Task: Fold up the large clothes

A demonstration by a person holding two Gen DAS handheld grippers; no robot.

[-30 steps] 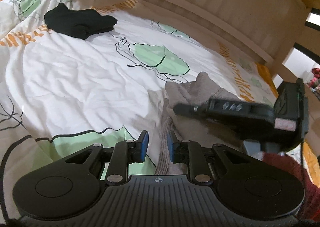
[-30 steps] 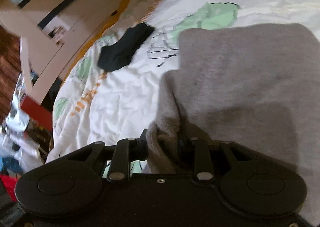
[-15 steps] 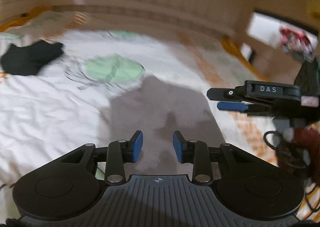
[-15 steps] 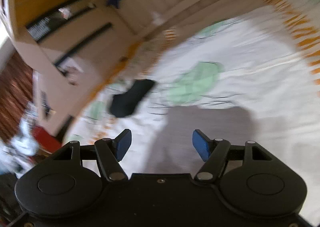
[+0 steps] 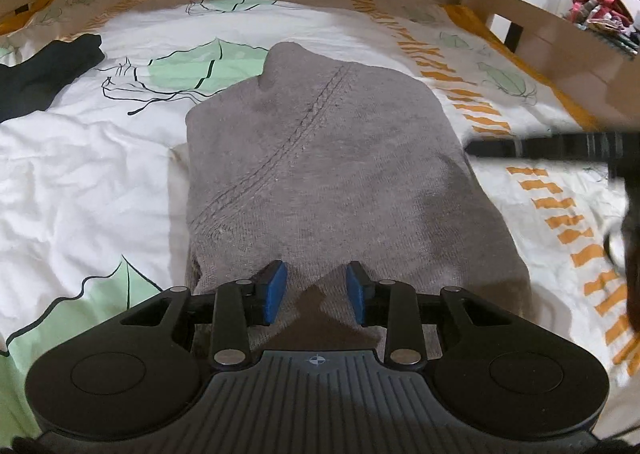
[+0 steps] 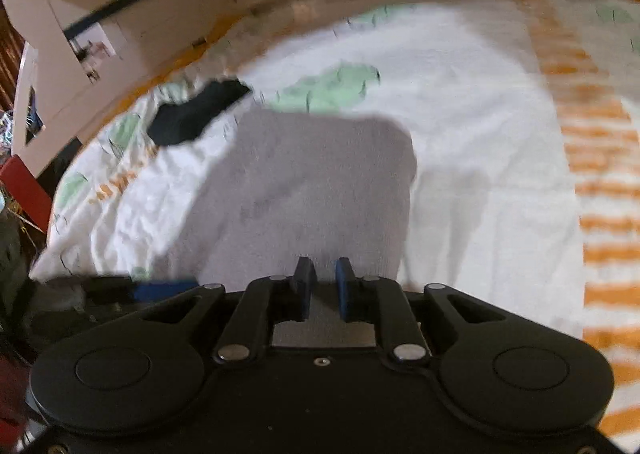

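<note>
Left wrist view shows the grey sweater (image 5: pixel 328 173) now lying as a folded block on the bed (image 5: pixel 80 173), released a second ago. Left gripper (image 5: pixel 316 290) hangs spread and empty above its near edge. Right gripper (image 6: pixel 322 286), blurred, seems narrowed but empty. This fold looks finished.
</note>
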